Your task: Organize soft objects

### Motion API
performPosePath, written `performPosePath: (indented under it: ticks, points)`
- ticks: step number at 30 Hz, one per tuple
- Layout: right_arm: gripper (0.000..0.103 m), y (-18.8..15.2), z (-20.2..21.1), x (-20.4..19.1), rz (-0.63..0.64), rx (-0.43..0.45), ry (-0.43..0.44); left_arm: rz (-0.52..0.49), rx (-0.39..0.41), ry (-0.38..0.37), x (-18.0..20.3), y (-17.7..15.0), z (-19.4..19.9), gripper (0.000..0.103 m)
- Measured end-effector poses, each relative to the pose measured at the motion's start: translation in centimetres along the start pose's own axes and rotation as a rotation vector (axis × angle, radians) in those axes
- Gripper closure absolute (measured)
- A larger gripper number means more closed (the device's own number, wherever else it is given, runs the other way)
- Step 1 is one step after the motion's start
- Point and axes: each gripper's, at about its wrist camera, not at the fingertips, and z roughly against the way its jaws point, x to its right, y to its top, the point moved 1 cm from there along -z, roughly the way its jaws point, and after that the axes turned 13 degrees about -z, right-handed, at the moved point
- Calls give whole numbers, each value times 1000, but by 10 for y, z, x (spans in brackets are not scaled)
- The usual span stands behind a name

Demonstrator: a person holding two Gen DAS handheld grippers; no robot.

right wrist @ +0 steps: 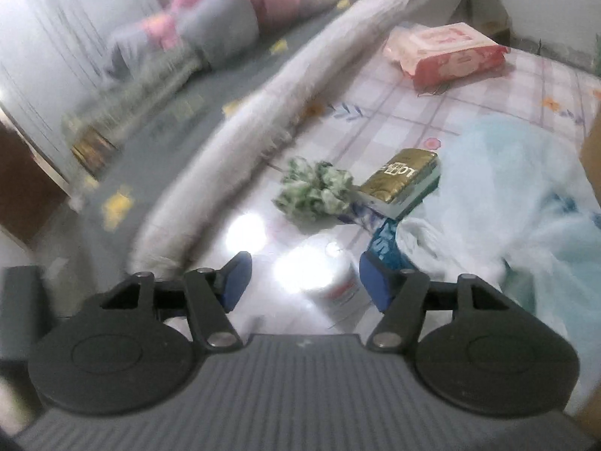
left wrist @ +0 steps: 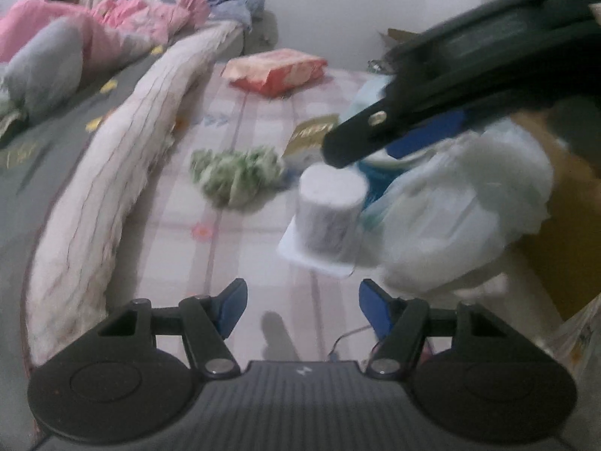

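Both tools are between grips, as I read it: one soft item looks dealt with and the next is being chosen. The left gripper (left wrist: 300,310) hangs over the checked bedsheet (left wrist: 240,248) with its blue pads apart and nothing between them. The right gripper (right wrist: 305,282) also stands with jaws apart and empty; in the left wrist view it crosses in from two o'clock, its tip just above the toilet paper roll (left wrist: 330,210).

That roll stands upright at about one o'clock from the left gripper, white with a faint print, on a flat white sheet I cannot identify. It sits just beside the heap of pale plastic bags (left wrist: 465,218) at three o'clock. In the right wrist view the roll (right wrist: 330,285) lies close under the open jaws, washed out by glare.

Further off at eleven o'clock lies the green crumpled cloth (right wrist: 313,191), bunched and mottled green and white, touching or nearly touching the gold packet (right wrist: 398,180). The pink tissue pack (right wrist: 447,52) rests well apart at one o'clock, near the bed's far edge.

My guess is the next move calls for settling one open gripper over a single item, probably the roll, and closing gently, since it should crush easily.
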Motion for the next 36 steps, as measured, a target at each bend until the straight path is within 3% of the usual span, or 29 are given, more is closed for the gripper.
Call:
performPosePath:
  ticks: [4, 6, 10, 15, 21, 27, 32, 36]
  points:
    - [36, 2, -28, -8, 37, -47, -44, 42, -4, -13, -14, -12, -1, 34]
    - [37, 1, -34, -9, 43, -67, -54, 59, 15, -25, -19, -16, 1, 27]
    - [52, -4, -45, -9, 40, -81, -86, 72, 59, -14, -27, -21, 7, 16]
    - [53, -4, -43, 0, -37, -66, -60, 98, 81, -32, -31, -27, 14, 7]
    - [54, -11, -34, 16, -275, -105, 157, 140, 100, -77, -38, -38, 32, 7]
    - [53, -40, -54, 25, -546, -237, 413, 117, 102, -80, -35, -51, 50, 7]
    - [53, -61, -63, 23, -612, -257, 435, 125, 73, -70, -33, -59, 50, 14]
    - [53, -66, -57, 26, -607, -229, 368, 131, 69, -74, -33, -61, 49, 20]
